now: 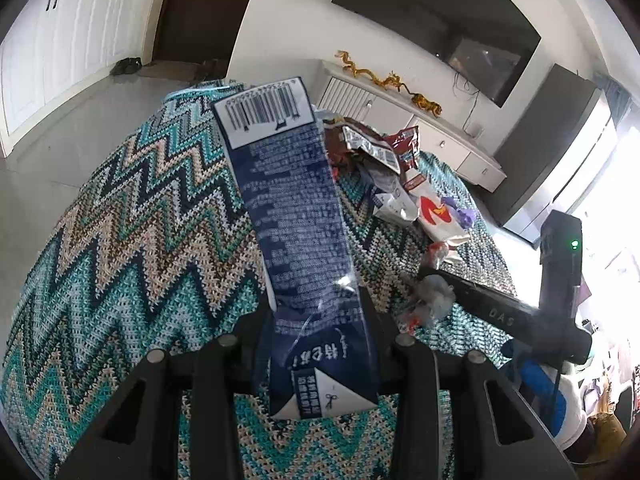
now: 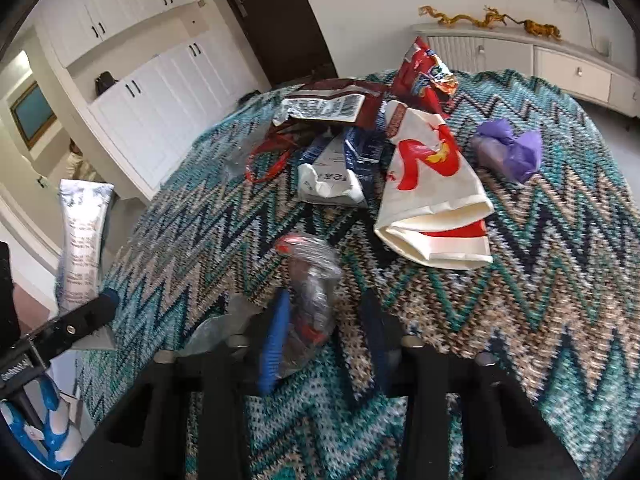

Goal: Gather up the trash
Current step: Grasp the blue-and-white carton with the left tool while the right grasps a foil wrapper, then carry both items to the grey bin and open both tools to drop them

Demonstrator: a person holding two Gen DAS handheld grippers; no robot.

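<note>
My left gripper (image 1: 316, 312) is shut on a long dark blue wrapper (image 1: 292, 208) with a barcode, held upright above the zigzag cloth (image 1: 132, 248). It shows at the left of the right wrist view (image 2: 82, 240). My right gripper (image 2: 326, 304) has its jaws apart around a crumpled clear plastic wrapper (image 2: 312, 280) with red print; the left blue pad touches it. That wrapper and the right gripper show in the left wrist view (image 1: 430, 296). A trash pile lies beyond: a white and red paper bag (image 2: 432, 188), a purple scrap (image 2: 512, 152), a red snack bag (image 2: 424, 72), a brown wrapper (image 2: 332, 104).
The table under the zigzag cloth (image 2: 540, 280) is round, with floor beyond its edges. A white cabinet (image 2: 560, 64) with gold dragon figures stands behind it. White cupboards (image 2: 160, 92) and a dark door (image 2: 272, 12) are at the left. A TV (image 1: 460, 20) hangs on the wall.
</note>
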